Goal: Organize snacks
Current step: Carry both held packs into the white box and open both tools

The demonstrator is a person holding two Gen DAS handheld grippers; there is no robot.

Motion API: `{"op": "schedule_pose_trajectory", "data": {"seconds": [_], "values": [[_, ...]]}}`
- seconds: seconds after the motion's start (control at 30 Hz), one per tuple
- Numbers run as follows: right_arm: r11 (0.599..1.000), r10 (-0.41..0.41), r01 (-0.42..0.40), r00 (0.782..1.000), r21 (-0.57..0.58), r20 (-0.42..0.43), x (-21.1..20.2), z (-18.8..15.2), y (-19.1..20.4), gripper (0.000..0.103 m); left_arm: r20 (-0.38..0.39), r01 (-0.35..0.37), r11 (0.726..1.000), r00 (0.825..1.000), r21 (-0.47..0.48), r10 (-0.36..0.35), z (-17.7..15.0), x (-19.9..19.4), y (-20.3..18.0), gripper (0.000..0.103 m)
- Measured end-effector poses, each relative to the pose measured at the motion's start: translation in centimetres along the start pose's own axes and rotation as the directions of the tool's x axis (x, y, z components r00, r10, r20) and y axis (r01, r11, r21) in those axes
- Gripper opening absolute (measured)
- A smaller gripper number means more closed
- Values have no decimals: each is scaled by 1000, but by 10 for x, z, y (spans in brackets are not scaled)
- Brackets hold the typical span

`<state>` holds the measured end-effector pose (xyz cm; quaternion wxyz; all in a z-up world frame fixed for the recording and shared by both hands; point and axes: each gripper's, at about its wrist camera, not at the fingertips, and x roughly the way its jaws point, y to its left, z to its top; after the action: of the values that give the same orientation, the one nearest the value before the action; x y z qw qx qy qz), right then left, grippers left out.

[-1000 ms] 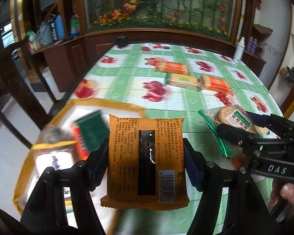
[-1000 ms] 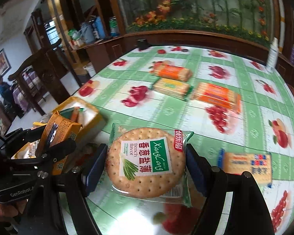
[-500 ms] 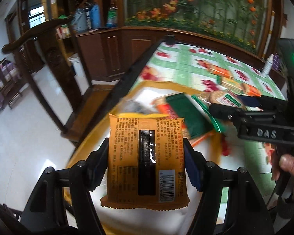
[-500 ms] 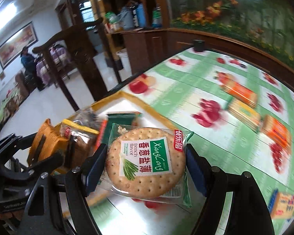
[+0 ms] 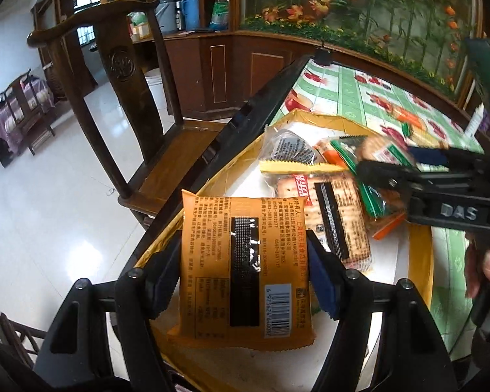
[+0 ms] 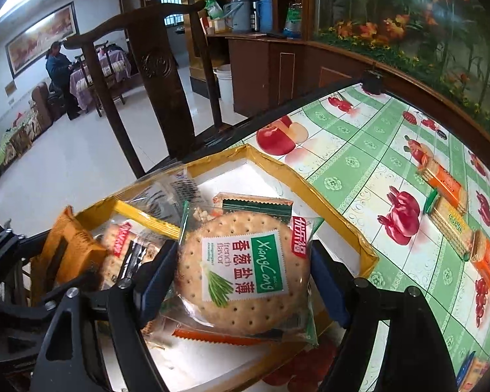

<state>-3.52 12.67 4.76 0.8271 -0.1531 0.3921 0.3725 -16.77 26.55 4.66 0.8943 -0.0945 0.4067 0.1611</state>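
Note:
My left gripper [image 5: 243, 271] is shut on an orange snack packet [image 5: 241, 271], back side up, held over the near left corner of a yellow-rimmed tray [image 5: 419, 261]. My right gripper [image 6: 245, 271] is shut on a round cracker packet with a green label [image 6: 241, 271], held over the same tray [image 6: 336, 209]. In the tray lie a clear cracker packet [image 5: 330, 205], a dark crinkled packet [image 5: 287, 147] and a green packet [image 6: 254, 204]. The right gripper shows in the left wrist view [image 5: 405, 163]; the orange packet shows in the right wrist view [image 6: 68, 251].
The tray sits at the corner of a table with a green fruit-print cloth [image 6: 359, 163]. Orange and yellow cracker packs [image 6: 447, 196] lie further along the table. A dark wooden chair [image 5: 124, 98] stands beside the table's edge, over a white tiled floor.
Both grippers have swung left from over the tablecloth to above the tray, each still holding its packet. The chair and floor have come into view.

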Motion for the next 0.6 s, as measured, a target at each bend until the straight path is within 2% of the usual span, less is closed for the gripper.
{"op": "schedule_pose_trajectory", "data": {"seconds": [0.13,0.3,0.37,0.6], "values": [[997,54,-55,998,51,8,-7,-3,-7,82,10,-26,1000,1000,7,26,1,-1,-1,78],[993,79,-80,997,87,25,-14,-5,-13,82,29,-38,999,999,1,38,3,-7,-1,81],[992,75,-79,996,97,39,-19,-5,-16,82,44,-37,999,998,-7,37,4,-11,0,85],[989,63,-74,994,131,89,-41,-11,-29,82,70,-34,999,997,9,33,12,-19,-14,88]]}}
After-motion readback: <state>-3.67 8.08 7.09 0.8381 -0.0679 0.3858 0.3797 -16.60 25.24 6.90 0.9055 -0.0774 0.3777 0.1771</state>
